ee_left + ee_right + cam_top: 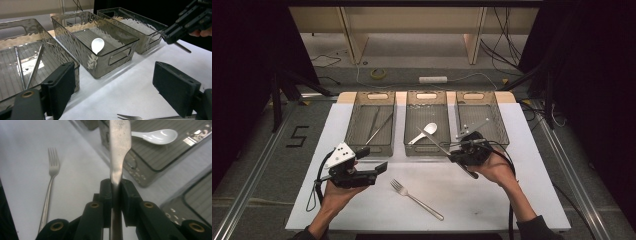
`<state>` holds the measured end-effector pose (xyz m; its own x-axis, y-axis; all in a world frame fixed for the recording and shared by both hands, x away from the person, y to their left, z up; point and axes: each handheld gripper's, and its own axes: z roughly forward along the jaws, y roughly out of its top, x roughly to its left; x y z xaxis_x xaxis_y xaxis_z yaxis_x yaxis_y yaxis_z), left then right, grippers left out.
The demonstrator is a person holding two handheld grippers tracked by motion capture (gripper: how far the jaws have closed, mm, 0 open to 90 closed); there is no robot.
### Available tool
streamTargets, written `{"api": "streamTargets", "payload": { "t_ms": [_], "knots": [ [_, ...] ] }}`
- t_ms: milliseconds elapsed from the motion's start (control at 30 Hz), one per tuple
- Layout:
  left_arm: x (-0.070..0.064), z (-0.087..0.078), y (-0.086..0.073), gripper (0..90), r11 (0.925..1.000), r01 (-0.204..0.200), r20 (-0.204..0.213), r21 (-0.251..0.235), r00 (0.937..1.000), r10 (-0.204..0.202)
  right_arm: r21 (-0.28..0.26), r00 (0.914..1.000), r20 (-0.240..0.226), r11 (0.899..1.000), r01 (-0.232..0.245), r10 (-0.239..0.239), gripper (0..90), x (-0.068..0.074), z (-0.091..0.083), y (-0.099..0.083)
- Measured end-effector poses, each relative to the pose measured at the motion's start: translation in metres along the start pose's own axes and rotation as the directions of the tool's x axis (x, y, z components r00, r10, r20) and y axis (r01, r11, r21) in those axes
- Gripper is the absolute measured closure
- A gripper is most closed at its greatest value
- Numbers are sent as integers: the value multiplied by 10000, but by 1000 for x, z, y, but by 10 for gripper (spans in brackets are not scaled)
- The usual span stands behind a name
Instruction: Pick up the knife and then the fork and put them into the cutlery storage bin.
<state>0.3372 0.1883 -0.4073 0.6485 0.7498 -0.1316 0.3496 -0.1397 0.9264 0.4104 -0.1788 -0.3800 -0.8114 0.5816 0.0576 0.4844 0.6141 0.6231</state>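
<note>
On the white surface (pixel 522 165), three clear smoky bins sit in a row at the far edge; the middle bin (pixel 427 150) serves as landmark.

Middle bin: holds a white spoon (pixel 424 133), bowl toward the far right, lying flat on the ribbed floor. Same spoon seen in the left gripper view (pixel 97 45) and the right gripper view (pixel 156 136).

Left of the middle bin: second bin (pixel 357 125) with two thin metal rods (pixel 379 127) lying inside, lengthwise and slightly crossed.

Right of the middle bin: third bin (pixel 498 125) with a metal utensil inside, kind unclear.

Right gripper (pixel 451 148), held in the person's right hand (pixel 497 167), sits at the near right corner of the middle bin. Jaws clenched on a flat metal knife (pixel 119 150); the blade runs out from between the jaws and over the bin's near rim, pointing toward the spoon.

Left gripper (pixel 379 167), in the left hand (pixel 334 195), hovers near the front left of the middle bin, in front of the rod bin. Jaws released, wide apart, nothing between them.

Near side of the middle bin: a metal fork (pixel 416 199) lies flat on the surface, tines toward the bins, between the two hands. Fork untouched.
</note>
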Motion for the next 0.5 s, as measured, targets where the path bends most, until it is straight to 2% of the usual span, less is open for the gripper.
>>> {"api": "streamTargets", "payload": {
  "t_ms": [167,500],
  "knots": [
    [0,0,0,181,10000,12,9,-8,10000,-12,-320,9988,195,9985,-440,446,809,-15,-10,4],
    [0,0,0,181,10000,-25,9,29,10000,25,-718,9924,745,9931,-926,979,809,-44,-24,15]
  ]
}}
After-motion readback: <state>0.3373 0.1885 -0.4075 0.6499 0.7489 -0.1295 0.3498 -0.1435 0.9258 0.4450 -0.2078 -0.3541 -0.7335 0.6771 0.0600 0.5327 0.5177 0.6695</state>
